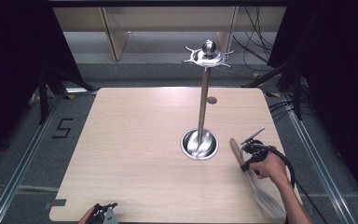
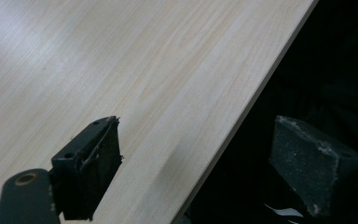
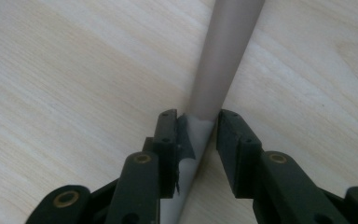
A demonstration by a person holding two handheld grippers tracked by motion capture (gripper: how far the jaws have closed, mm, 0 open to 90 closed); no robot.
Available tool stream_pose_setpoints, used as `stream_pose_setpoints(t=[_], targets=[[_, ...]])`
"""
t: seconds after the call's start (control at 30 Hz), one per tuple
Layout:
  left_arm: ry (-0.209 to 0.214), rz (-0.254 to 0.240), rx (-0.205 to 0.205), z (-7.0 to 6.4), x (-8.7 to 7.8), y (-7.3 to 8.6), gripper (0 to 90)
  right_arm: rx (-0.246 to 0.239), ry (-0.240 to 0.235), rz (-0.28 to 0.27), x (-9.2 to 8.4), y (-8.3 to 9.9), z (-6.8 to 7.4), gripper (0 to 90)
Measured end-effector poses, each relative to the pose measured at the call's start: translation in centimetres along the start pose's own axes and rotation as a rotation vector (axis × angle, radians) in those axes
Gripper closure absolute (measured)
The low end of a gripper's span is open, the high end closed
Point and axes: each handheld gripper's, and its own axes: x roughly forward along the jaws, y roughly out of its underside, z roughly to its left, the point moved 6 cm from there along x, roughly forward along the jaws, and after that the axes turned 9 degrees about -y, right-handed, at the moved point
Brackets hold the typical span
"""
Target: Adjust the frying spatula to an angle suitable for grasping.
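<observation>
A spatula (image 1: 265, 197) with a pale round handle (image 1: 233, 145) and a flat metal blade lies on the wooden table (image 1: 135, 140), to the right of centre. My right gripper (image 1: 250, 156) is shut on that handle. In the right gripper view the handle (image 3: 226, 46) runs up between the two black pads of the right gripper (image 3: 201, 122), which press on its sides. My left gripper (image 1: 103, 211) rests at the table's near left edge. Its jaws stand wide apart in the left gripper view (image 2: 196, 135), holding nothing, one over the table (image 2: 121, 60) and one past the edge.
A tall metal stand (image 1: 204, 102) rises from a round dish base (image 1: 199, 143) at mid-table, with a hooked ring and knob on top (image 1: 208, 54). A small grey disc (image 1: 211, 100) sits behind it. Cables (image 1: 256, 37) lie on the floor at the back right.
</observation>
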Motion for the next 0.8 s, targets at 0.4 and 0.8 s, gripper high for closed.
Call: stream_pose_setpoints(t=[0.4,0.8], targets=[[0.017,-0.001,-0.006,-0.1,0.1,0.0,15.3,-0.1,-0.011,-0.002,0.3,-0.5,1.5,76.3],[0.002,0.007,0.003,0.0,0.2,0.1,15.3,-0.141,-0.029,-0.134,-1.9,-0.4,2.0,77.1]])
